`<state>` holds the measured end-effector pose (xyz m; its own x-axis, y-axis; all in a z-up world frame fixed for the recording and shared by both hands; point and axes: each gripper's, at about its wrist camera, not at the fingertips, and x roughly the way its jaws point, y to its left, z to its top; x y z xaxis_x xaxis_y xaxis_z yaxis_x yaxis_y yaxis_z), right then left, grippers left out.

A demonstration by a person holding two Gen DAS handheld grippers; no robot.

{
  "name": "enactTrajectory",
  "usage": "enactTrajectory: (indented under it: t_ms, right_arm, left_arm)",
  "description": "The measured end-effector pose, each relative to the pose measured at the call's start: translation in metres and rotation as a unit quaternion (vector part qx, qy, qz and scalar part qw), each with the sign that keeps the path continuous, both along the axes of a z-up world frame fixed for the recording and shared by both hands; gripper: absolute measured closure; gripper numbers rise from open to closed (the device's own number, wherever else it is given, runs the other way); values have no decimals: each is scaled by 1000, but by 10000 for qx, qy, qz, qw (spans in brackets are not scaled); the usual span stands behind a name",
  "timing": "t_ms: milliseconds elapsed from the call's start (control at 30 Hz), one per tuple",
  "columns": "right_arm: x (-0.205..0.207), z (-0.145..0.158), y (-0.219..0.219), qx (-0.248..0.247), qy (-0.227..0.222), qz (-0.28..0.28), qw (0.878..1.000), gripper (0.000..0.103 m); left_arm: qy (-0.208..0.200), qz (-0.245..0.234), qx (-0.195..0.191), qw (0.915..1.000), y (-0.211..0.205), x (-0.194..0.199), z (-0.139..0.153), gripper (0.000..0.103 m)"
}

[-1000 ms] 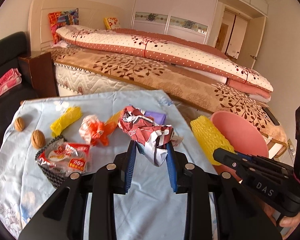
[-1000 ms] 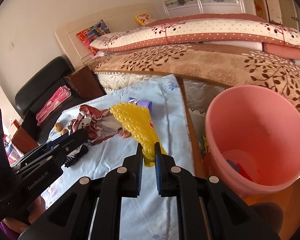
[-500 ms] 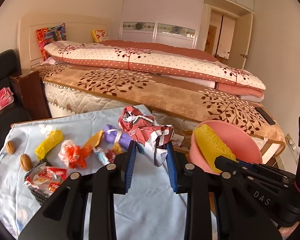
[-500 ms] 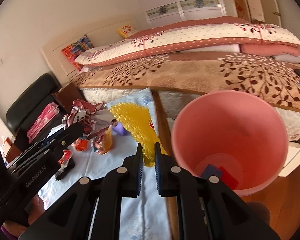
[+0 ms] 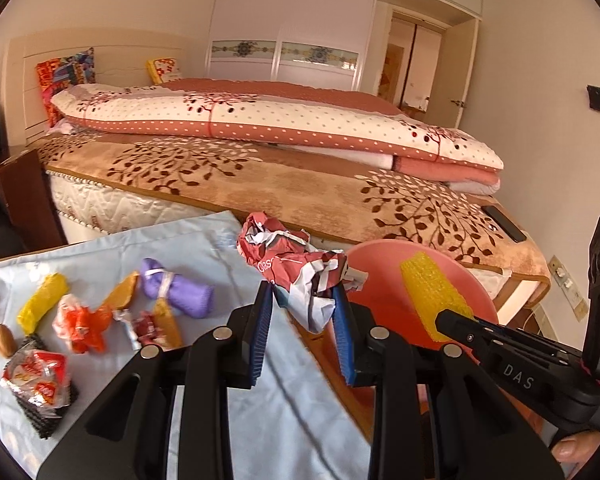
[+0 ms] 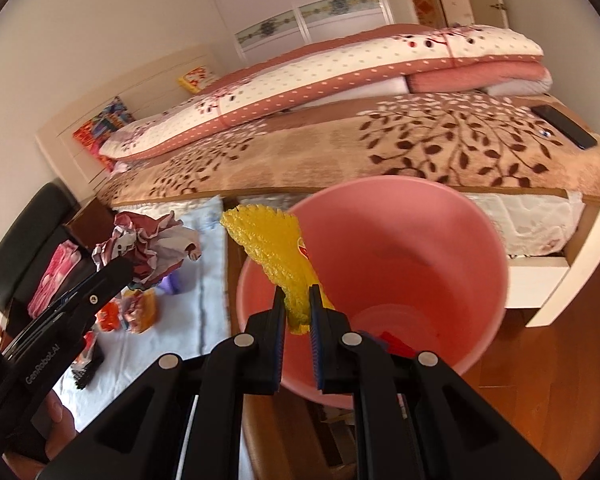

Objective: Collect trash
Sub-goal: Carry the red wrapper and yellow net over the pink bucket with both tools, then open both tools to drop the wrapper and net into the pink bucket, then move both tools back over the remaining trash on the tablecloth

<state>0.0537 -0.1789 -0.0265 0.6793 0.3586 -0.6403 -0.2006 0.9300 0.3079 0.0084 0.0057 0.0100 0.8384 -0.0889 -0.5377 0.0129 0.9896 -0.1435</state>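
**Both hands loaded, over the bin**

Right gripper (image 6: 297, 312): jaws pinched nearly together on the lower end of the yellow foam-net sleeve (image 6: 274, 248). The sleeve stands up and leans left, its free end past the rim of the round pink plastic bin (image 6: 476, 216), the held end above the bin's mouth. Judged reason: held by one end so it hangs clear and falls straight in on release. Some trash already lies at the bin's bottom.

Left gripper (image 5: 303, 312): jaws part-way apart, clamped on the crumpled red-and-white paper wrapper (image 5: 296, 256), which bulges above them. It is held at the counter's right edge, just beside the bin, not yet above its opening.

Both grippers point forward and downward, side by side.

Left on the pale blue cloth (image 5: 204, 240) covering the counter: purple roll, orange and yellow wrappers, nuts.
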Motion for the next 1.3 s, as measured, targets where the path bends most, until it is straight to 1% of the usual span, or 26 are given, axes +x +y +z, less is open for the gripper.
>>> enactTrajectory:
  t_ms: [300,467,600,867,933,967,1000,1067,1100,1200,1300]
  right_arm:
    - [11,-12,-25,-29,184,-297,9994,92]
    - [14,-20,-31,-25,294,-403,9988,92]
    - [16,-23,-34,-51,318,-457,9984,92]
    - [18,-26,-41,-27,366,-608,9975,92]
    - [18,-26,-42,-34,373,-645,9972,92]
    - [19,-26,-43,-36,379,-656,9971,91]
    - [19,-26,-43,-39,384,-673,9970,90]
    - [19,-25,-45,-58,375,-718,9967,76]
    - [19,-25,-46,-79,349,-757,9965,72]
    - [18,-23,-47,-141,300,-812,9961,69]
    - [18,-21,-48,-109,294,-842,9960,68]
  left_arm:
    - [96,-346,108,9993,-35,19,-9,74]
    - [136,-514,237,9983,-51,25,-14,74]
    - [170,-606,261,9977,-59,29,-16,73]
    - [277,-760,224,9965,-67,34,-18,70]
    - [315,-807,172,9961,-68,35,-19,66]
    - [327,-818,159,9960,-68,35,-19,64]
    - [333,-820,154,9960,-69,35,-19,60]
    - [338,-834,144,9958,-70,36,-19,58]
    - [349,-841,143,9957,-70,36,-19,58]
    - [378,-853,115,9956,-71,37,-19,58]
    - [383,-851,111,9956,-71,37,-18,58]
